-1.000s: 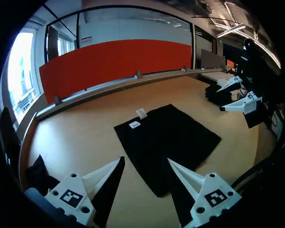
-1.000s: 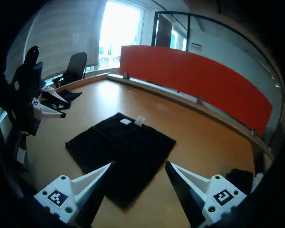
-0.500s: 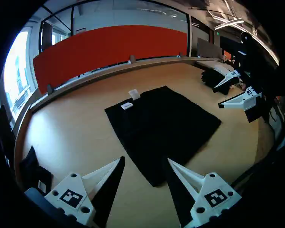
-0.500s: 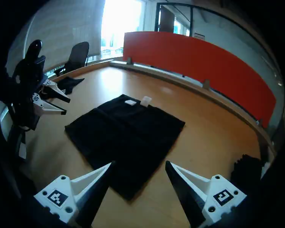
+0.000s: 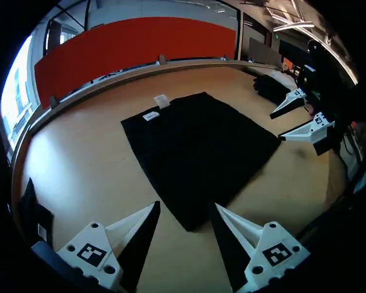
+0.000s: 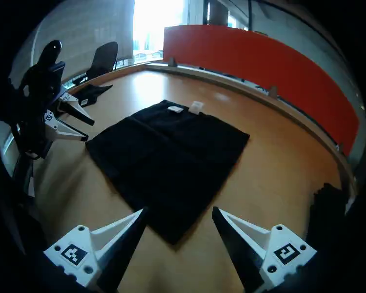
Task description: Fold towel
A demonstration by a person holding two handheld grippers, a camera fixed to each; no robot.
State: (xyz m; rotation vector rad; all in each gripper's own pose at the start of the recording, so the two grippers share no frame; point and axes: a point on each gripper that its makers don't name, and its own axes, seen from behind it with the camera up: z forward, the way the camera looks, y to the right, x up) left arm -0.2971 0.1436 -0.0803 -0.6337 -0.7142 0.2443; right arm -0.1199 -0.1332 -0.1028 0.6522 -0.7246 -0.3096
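A black towel (image 5: 197, 146) lies flat on the wooden table, with two white tags (image 5: 156, 107) at its far edge. In the left gripper view my left gripper (image 5: 185, 211) hangs open just above the towel's near corner, nothing between its fingers. The right gripper (image 5: 276, 128) shows at the right of that view, open, beside the towel's right corner. In the right gripper view the same towel (image 6: 171, 156) spreads ahead, and my right gripper (image 6: 179, 217) stands open over its near corner. The left gripper (image 6: 88, 129) appears at the left there, open, near the towel's left corner.
A long red divider (image 5: 134, 46) runs along the table's far edge. Dark folded cloths lie on the table at the left (image 5: 34, 215) and far right (image 5: 271, 85) of the left gripper view. An office chair (image 6: 102, 58) stands by the window. Bare wooden table (image 5: 80, 156) surrounds the towel.
Both grippers have tilted down and moved closer to the table; the towel now looks larger and lies nearer each gripper's fingertips. The towel itself has not moved.
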